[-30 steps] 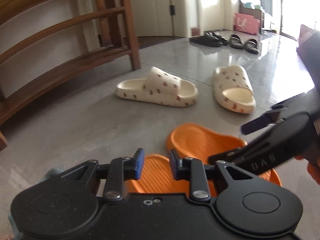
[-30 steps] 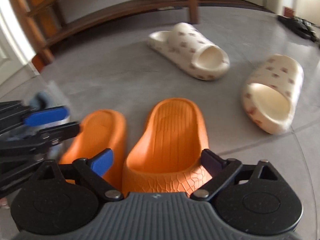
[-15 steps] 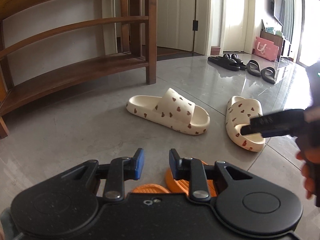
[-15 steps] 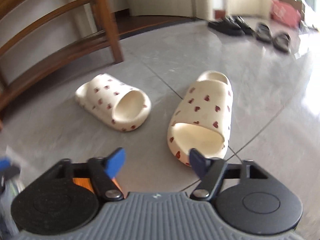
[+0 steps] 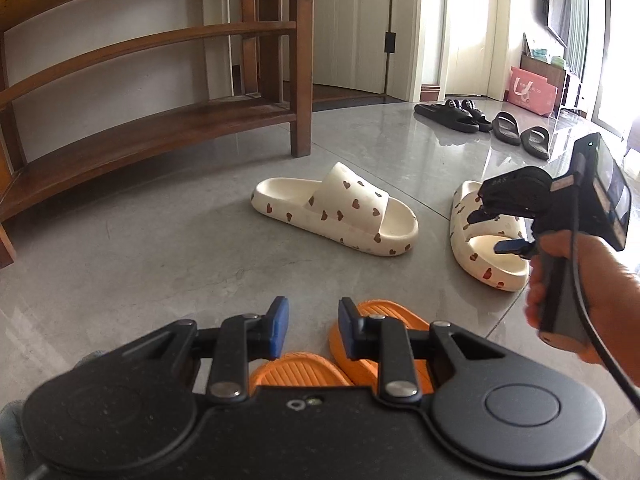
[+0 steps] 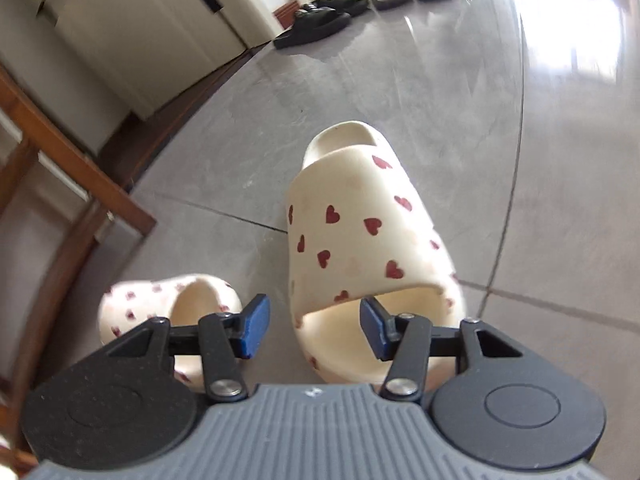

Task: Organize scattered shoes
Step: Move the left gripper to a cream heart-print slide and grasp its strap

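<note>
The right tool (image 6: 312, 330), apart, has swung from the orange slippers (image 5: 360, 344) to the heart-print slipper (image 6: 360, 240) at twelve o'clock, likely next; left tool (image 5: 308, 328) apart, empty.

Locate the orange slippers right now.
Left wrist view, bottom centre: the orange slippers sit side by side on the floor, partly hidden behind the left hand-held gripper, nearer than the heart-print slippers.

Both wrist views look low across the floor (image 5: 160, 248), sharing the heart-print slippers (image 6: 360, 232).
</note>
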A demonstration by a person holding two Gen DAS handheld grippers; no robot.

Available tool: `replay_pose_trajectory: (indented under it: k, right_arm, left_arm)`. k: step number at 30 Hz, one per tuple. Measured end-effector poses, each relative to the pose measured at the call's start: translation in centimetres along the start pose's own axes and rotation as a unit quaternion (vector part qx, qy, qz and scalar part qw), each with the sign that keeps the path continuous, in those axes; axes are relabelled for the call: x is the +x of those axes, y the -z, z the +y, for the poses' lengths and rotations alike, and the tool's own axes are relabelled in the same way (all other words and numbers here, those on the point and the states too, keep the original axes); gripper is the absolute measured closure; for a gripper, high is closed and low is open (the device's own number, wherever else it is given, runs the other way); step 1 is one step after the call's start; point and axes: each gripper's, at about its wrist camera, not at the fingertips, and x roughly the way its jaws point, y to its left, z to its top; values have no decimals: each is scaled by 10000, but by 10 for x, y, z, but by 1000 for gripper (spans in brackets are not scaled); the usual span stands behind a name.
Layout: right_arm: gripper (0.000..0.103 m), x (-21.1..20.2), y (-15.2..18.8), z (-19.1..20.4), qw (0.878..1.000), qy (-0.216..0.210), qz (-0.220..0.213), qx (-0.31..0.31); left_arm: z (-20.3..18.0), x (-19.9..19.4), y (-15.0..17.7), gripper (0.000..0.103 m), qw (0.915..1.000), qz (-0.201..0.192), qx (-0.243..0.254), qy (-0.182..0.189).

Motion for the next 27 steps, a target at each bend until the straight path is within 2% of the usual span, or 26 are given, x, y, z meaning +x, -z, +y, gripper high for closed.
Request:
replay_pose_trajectory:
  k: [1,3,8,11,14,18,22,27]
  right_arm:
    - [58,2,0,-3,9998,-21,-50,175]
    - [66,0,-1,-5,9996,85,-199,159]
    - [67,-12,-7,-1,9930,615,-515,-863]
    - [67,-22,-13,-4,9783,1100,-725,-1601]
    - [67,-36,-18,-11,9629,1348,-843,-2180]
    - [65,-63,-11,-16,9490,1233,-885,-2763]
    - [65,-83,7,-16,9499,933,-790,-2877]
    - [65,-98,41,-7,9547,512,-595,-2869]
  left_arm:
    - [-1,0,1,77,10000,4,19,15]
    - [-1,2,0,77,10000,8,58,26]
    - [7,29,-21,77,9999,18,131,87]
    - [11,52,-40,53,9992,-46,169,368]
    - [8,76,-57,51,9966,-261,479,623]
    - [4,114,-75,51,9929,-412,740,835]
    - [2,151,-88,51,9892,-493,913,1036]
    - [8,186,-99,51,9883,-465,816,1200]
